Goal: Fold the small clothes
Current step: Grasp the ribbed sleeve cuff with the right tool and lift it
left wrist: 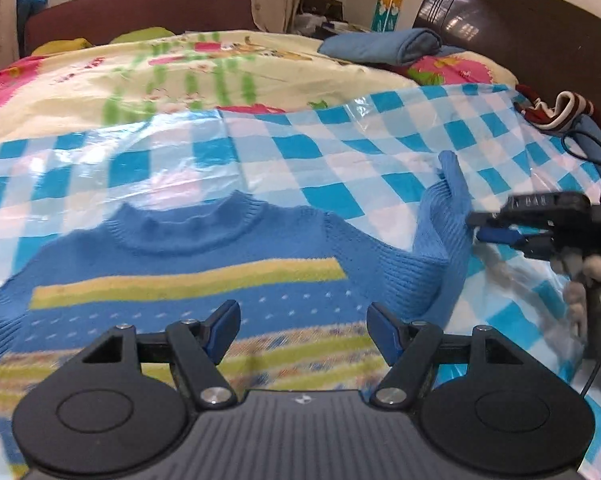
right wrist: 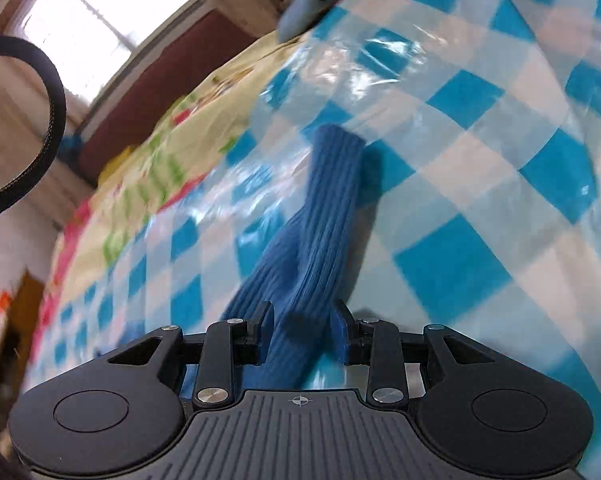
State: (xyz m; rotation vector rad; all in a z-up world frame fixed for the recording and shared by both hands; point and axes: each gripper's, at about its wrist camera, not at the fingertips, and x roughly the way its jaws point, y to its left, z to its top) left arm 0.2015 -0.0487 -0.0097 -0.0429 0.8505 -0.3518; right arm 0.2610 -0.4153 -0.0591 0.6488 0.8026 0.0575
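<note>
A small blue knit sweater (left wrist: 188, 280) with yellow and patterned stripes lies flat, collar away from me, on a blue-and-white checked plastic sheet (left wrist: 340, 128). My left gripper (left wrist: 303, 326) is open and empty, hovering over the sweater's lower chest. My right gripper (right wrist: 302, 330) is shut on the sweater's right sleeve (right wrist: 320, 216) and holds it lifted off the sheet. In the left wrist view the right gripper (left wrist: 480, 226) shows at the right, pinching the raised sleeve (left wrist: 444, 232), whose cuff points up.
The sheet covers a bed with a yellow cartoon quilt (left wrist: 180, 68). A folded blue cloth (left wrist: 384, 46) lies at the far side near a dark wooden headboard (left wrist: 520, 20). Red and white clothes (left wrist: 556, 112) and a black cable (left wrist: 588, 148) lie at the right edge.
</note>
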